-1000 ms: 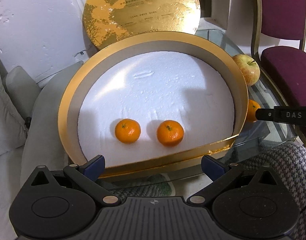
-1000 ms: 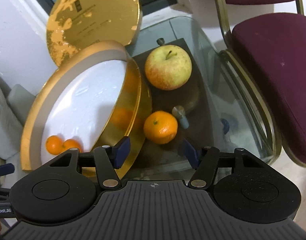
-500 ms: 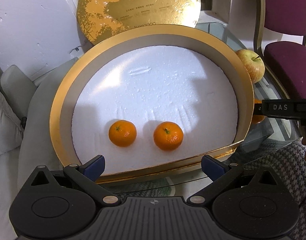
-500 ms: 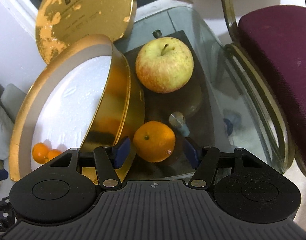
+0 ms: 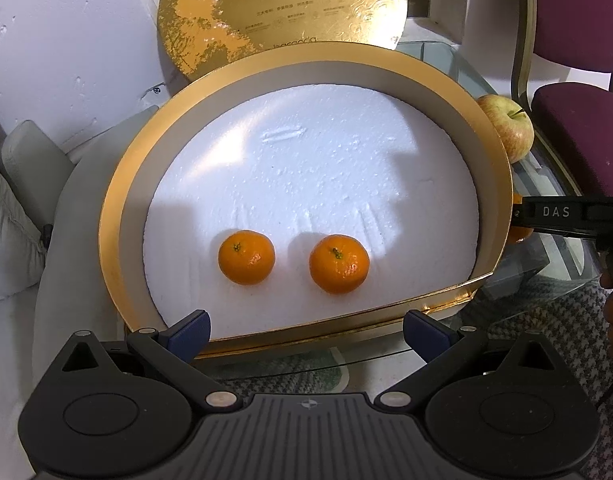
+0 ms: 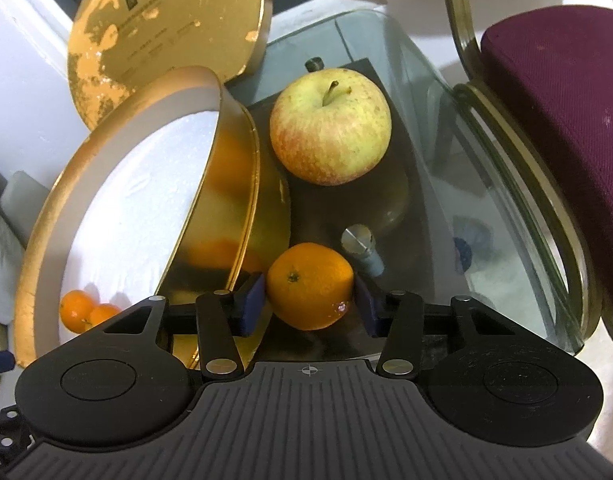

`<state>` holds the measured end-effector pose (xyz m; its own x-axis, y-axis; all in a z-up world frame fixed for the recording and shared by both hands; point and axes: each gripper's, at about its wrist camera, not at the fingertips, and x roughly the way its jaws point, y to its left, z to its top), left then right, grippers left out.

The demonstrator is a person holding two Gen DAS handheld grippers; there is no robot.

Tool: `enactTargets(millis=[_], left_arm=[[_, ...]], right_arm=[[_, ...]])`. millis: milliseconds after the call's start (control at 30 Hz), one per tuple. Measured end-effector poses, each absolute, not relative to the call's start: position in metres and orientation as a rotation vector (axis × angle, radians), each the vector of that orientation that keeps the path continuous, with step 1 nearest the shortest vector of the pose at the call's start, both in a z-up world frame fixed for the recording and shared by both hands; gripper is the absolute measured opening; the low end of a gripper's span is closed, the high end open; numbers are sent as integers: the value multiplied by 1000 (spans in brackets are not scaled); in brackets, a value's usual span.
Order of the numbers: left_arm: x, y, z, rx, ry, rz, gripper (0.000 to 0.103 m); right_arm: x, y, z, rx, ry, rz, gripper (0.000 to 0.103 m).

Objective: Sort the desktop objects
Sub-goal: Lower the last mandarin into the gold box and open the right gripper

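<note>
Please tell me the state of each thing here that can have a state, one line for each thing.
Round gold gift box: open, holds two small orange mandarins on white foam.
Round gold lid: off, upright behind the box.
Orange mandarin on the glass table: gripped.
Right gripper: just closed, pads on that mandarin.
Left gripper: open, empty.
Yellow-red apple: free, on the table.

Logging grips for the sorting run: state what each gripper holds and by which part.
The right gripper, its jaws just closed, clamps the loose tangerine across its left and right sides, on the glass table. The left gripper stands open, holding nothing.
</note>
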<state>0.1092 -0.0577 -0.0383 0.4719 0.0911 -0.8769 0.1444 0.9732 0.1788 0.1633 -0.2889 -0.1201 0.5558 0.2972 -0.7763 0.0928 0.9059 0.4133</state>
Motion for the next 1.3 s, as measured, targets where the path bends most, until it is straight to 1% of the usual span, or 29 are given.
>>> enactTargets(millis=[300,500,700,1033,1300], left_arm=[[101,-49,-28,197,1053,-35,102],[91,-32,-17,136,1017,-40,102],[74,4,-4,56,972,2,102],[51,83,7,-79,914,126,102],[45,135,0,-155,911,223,102]], right_arm=[[160,-285,-114,416,980,101,49],[142,-293,-87,383,944,59,49],[118,-285,-51,337,892,38,49],[112,-216,5,221,811,129,49],[131,-155,11,156,823,211,49]])
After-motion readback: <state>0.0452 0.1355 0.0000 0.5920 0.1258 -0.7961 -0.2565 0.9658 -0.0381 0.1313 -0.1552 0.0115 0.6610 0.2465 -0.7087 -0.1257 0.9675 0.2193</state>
